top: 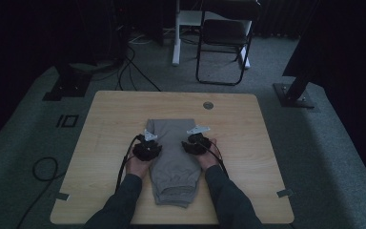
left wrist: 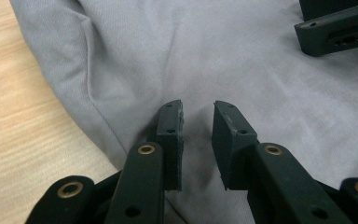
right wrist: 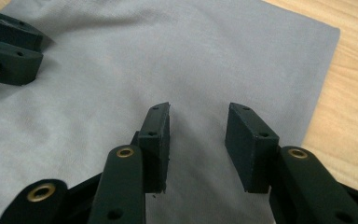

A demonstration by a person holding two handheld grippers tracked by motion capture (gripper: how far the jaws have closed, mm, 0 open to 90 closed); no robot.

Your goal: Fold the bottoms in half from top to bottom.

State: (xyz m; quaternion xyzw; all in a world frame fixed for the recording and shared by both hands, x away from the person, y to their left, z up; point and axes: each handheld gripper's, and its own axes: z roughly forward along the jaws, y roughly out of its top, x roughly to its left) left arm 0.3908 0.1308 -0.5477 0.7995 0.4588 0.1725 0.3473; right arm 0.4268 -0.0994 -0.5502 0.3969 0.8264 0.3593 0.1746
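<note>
Folded grey garment (top: 174,157) flat on table (top: 105,143) | left gripper (left wrist: 198,140), right gripper (right wrist: 198,144) poised over middle, jaws spread, pinching nothing | seemingly positioned for next fold

Free room and obstacles. The folded grey garment (top: 174,155) lies flat at the middle of the wooden table (top: 109,124), low enough for a gripper to pass over it. Bare wood lies open on its left, right and far sides. The left gripper (top: 148,141) and right gripper (top: 196,137), jaws parted, stand over the garment's opposite edges, leaving a cloth lane between them. A small round grommet (top: 208,105) sits flush near the far edge.
</note>
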